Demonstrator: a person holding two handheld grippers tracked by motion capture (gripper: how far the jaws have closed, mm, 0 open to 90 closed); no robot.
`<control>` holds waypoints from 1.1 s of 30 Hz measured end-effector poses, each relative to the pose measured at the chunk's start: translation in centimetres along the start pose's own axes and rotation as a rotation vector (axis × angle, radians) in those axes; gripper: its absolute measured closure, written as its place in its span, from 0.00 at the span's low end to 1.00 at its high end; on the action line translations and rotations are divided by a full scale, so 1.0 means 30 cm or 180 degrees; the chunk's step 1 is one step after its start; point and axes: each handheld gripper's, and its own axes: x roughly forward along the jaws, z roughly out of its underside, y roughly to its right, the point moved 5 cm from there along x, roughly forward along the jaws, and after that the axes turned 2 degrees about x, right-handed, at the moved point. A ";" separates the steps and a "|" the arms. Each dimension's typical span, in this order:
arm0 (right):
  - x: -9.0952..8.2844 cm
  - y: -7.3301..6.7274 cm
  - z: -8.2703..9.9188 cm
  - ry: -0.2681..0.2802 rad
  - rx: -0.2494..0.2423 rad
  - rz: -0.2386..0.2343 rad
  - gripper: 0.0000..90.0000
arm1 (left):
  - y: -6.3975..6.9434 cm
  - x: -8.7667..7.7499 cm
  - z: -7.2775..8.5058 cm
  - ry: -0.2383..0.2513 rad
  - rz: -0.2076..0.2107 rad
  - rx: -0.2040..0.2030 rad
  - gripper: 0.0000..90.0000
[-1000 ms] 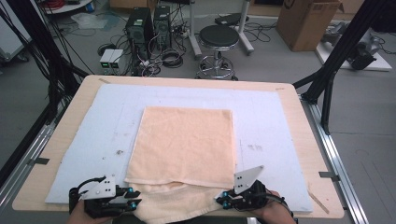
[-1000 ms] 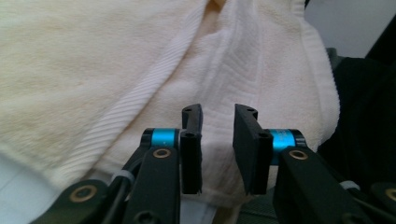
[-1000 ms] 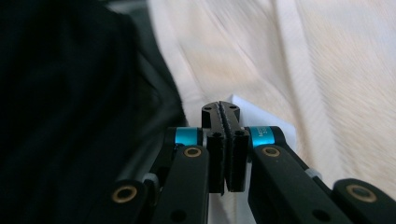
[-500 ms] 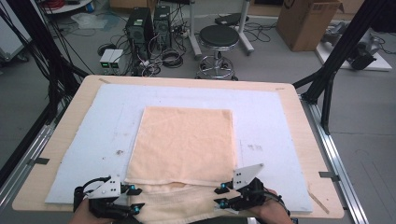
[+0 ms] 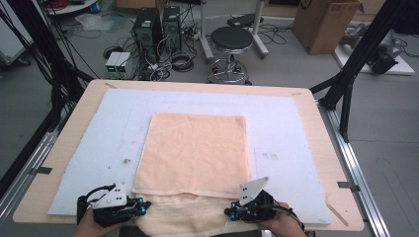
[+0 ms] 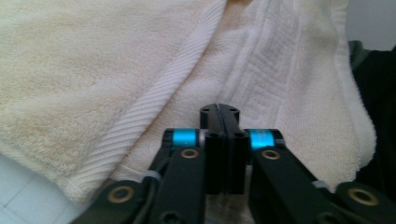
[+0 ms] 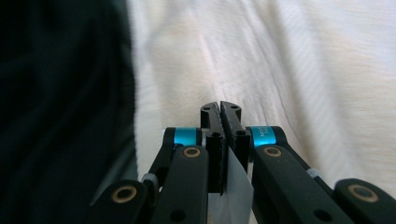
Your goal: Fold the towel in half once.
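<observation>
A peach towel lies folded on the pale blue mat, and its lower layer sticks out at the near edge. My left gripper lies at the towel's near left corner. Its jaws have just been closing and now meet over the ribbed hem, with no cloth visible between the tips. My right gripper is at the near right corner. Its jaws have also just been closing, on a thin white flap of the towel, seemingly its label.
The mat covers most of a wooden table. Beyond the far edge stand a black stool, computer towers with cables, and a cardboard box. A black frame leg rises at the right.
Half a second ago both grippers' jaws stood apart; now they are together. The hands have hardly shifted and the towel lies as before.
</observation>
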 end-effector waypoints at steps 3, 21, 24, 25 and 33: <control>-0.015 -0.033 -0.008 0.0105 -0.0049 -0.0175 0.99 | 0.001 -0.021 -0.006 0.0116 0.0058 -0.0051 0.99; -0.046 0.106 -0.020 0.0129 0.0172 0.0561 0.63 | -0.105 -0.042 0.001 0.0075 -0.0550 -0.0283 0.60; -0.018 0.125 -0.013 -0.0040 0.0124 0.0644 0.72 | -0.120 -0.018 0.003 -0.0025 -0.0600 -0.0295 0.61; -0.017 0.128 -0.015 -0.0036 0.0111 0.0661 0.77 | -0.123 -0.013 0.002 -0.0065 -0.0613 -0.0276 0.65; -0.036 0.138 -0.018 0.0044 0.0209 0.0588 0.97 | -0.140 -0.018 -0.012 0.0012 -0.0712 -0.0306 0.94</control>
